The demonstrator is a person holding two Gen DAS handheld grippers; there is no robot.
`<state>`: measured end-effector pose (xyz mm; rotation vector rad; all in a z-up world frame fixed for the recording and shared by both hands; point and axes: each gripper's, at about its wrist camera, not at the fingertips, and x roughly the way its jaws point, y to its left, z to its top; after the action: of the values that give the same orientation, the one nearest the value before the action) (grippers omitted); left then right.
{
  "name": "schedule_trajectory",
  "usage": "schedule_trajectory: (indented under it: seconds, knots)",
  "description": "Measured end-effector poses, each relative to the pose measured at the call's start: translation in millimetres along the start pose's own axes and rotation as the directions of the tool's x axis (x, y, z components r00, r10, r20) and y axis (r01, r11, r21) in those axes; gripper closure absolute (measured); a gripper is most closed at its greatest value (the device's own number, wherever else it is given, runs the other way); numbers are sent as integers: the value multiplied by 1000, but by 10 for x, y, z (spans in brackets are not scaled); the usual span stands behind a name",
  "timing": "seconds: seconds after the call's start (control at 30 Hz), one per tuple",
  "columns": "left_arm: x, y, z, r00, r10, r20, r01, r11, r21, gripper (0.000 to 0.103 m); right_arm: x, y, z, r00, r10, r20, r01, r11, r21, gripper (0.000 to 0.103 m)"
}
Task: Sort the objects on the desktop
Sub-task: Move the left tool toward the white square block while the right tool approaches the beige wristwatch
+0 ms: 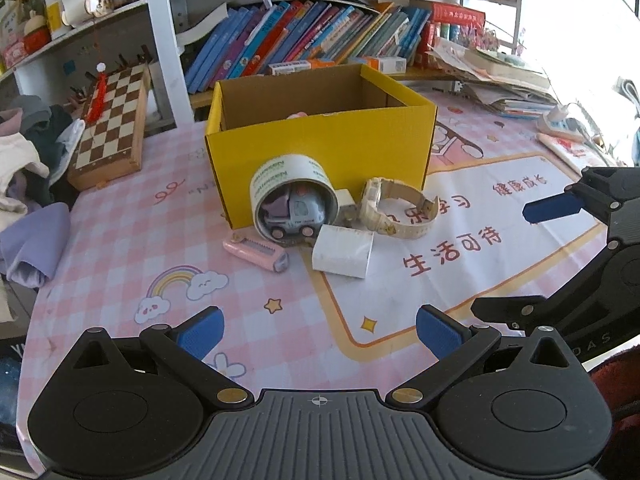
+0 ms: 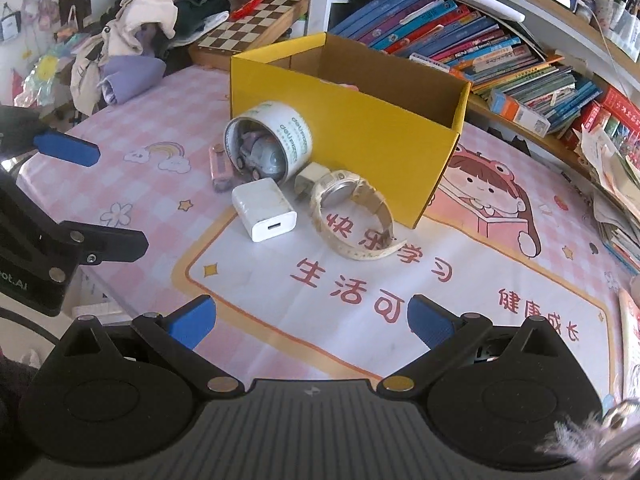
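Observation:
A yellow cardboard box stands open on the pink desk mat. Against its front leans a tape roll with a small toy car inside it. Beside it lie a white charger, a smaller white plug, a cream wristwatch and a pink utility knife. My left gripper is open and empty, short of the objects. My right gripper is open and empty too.
A chessboard box and a pile of clothes lie at the left. Bookshelves stand behind the box. Stacked papers and a power strip sit at the right.

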<state>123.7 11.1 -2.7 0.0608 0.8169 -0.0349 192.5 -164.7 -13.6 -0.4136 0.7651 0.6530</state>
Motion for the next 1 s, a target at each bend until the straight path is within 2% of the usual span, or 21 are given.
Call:
schedule_trajectory:
  seconds: [0.63,1.0]
  knots:
    - [130,4,135,1000,-4,20,4,1000,-19,0,17,-155,92,999,-32,40,33,999,-22,0]
    - [330,-54,252,1000,29,7,-29,1000,1,0,213,-319,232,1000,-1,30,3,998,-57,2]
